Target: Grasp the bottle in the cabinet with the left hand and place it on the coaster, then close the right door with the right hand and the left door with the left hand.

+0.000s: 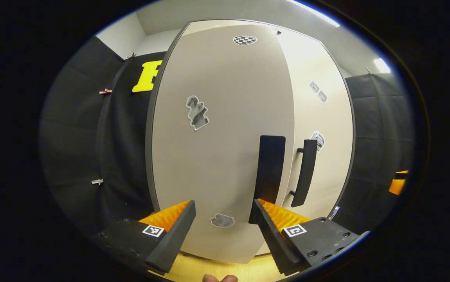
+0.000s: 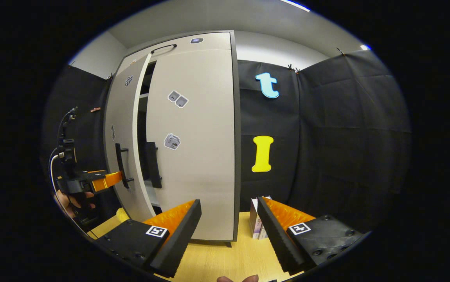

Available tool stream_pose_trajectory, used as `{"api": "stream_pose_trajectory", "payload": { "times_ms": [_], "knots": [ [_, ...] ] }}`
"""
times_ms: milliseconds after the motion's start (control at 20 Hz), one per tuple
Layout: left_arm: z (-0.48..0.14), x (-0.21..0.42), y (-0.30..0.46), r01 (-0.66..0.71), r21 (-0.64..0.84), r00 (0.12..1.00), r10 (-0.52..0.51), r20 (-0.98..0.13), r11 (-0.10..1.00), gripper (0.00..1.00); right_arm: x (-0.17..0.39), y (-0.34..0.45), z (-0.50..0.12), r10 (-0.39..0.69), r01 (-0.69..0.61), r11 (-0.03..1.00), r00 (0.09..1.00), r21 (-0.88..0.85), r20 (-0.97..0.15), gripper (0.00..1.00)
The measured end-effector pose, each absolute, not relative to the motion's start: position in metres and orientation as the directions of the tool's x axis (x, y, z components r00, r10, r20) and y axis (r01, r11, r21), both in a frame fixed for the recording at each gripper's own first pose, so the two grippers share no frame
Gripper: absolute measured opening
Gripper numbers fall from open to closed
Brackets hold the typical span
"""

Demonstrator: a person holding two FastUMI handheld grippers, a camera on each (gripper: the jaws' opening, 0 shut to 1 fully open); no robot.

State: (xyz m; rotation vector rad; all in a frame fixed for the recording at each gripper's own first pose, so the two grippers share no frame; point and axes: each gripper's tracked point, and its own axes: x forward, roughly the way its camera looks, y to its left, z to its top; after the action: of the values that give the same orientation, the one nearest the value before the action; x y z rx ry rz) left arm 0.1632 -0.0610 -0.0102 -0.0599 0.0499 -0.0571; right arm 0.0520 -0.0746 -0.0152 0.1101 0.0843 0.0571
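- Close up, left hand-held gripper (image 1: 225, 213) faces the left door (image 1: 217, 137); jaws wide apart, nothing held; its dark handle (image 1: 269, 172) sits just above the right-side finger
- Left door ajar in the right gripper view, a dark gap beside the right door (image 2: 193, 149); right door looks shut
- Right hand-held gripper (image 2: 229, 213) spread wide, empty, over the wooden counter (image 2: 225, 254); small boxes (image 2: 257, 223) beside the cabinet
- Bottle and coaster: cannot tell where
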Motion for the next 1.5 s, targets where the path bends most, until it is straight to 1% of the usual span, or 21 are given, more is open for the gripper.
{"api": "stream_pose_trajectory", "payload": {
  "times_ms": [100, 150, 200, 250, 300, 350, 400, 450, 650, 1050, 1500],
  "knots": [
    [-0.010, 0.165, -0.063, 0.051, -0.061, 0.997, -0.054, -0.050, 0.997, 0.93, 0.052, -0.072, -0.014, 0.068, -0.059, 0.992, 0.994, 0.109, -0.080, 0.96],
    [-0.010, 0.164, -0.061, 0.047, -0.061, 0.997, -0.050, -0.053, 0.997, 0.95, 0.053, -0.071, -0.014, 0.068, -0.060, 0.993, 0.995, 0.105, -0.079, 0.96],
    [-0.009, 0.162, -0.060, 0.042, -0.061, 0.997, -0.045, -0.057, 0.997, 0.93, 0.053, -0.070, -0.012, 0.068, -0.061, 0.993, 0.995, 0.099, -0.077, 0.96],
    [-0.007, 0.158, -0.060, 0.046, -0.065, 0.997, -0.049, -0.054, 0.997, 0.95, 0.053, -0.069, -0.011, 0.067, -0.060, 0.994, 0.995, 0.093, -0.074, 0.96],
    [-0.004, 0.152, -0.060, 0.052, -0.068, 0.997, -0.055, -0.048, 0.996, 0.95, 0.052, -0.067, -0.010, 0.068, -0.061, 0.994, 0.995, 0.087, -0.073, 0.96],
    [-0.002, 0.145, -0.056, 0.053, -0.064, 0.998, -0.056, -0.042, 0.997, 0.93, 0.051, -0.064, -0.008, 0.068, -0.062, 0.995, 0.995, 0.083, -0.073, 0.96],
    [0.001, 0.138, -0.054, 0.051, -0.053, 0.998, -0.053, -0.034, 0.997, 0.93, 0.050, -0.062, -0.007, 0.070, -0.064, 0.995, 0.995, 0.081, -0.072, 0.96],
    [0.006, 0.130, -0.050, 0.046, -0.037, 0.998, -0.047, -0.029, 0.998, 0.95, 0.049, -0.058, -0.006, 0.075, -0.069, 0.994, 0.995, 0.081, -0.070, 0.96],
    [0.019, 0.099, -0.032, 0.033, 0.008, 0.999, -0.033, -0.011, 0.999, 0.95, 0.046, -0.047, 0.002, 0.077, -0.073, 0.995, 0.996, 0.075, -0.054, 0.96],
    [0.036, 0.047, 0.004, 0.013, 0.009, 1.000, -0.013, 0.015, 1.000, 0.95, 0.038, -0.011, 0.018, 0.094, -0.092, 0.993, 0.995, 0.080, -0.027, 0.96],
    [0.041, 0.008, 0.013, 0.035, 0.014, 0.999, -0.035, 0.027, 0.999, 0.95, 0.023, 0.021, 0.028, 0.076, -0.076, 0.995, 0.997, 0.072, 0.002, 0.96]
  ]
}}
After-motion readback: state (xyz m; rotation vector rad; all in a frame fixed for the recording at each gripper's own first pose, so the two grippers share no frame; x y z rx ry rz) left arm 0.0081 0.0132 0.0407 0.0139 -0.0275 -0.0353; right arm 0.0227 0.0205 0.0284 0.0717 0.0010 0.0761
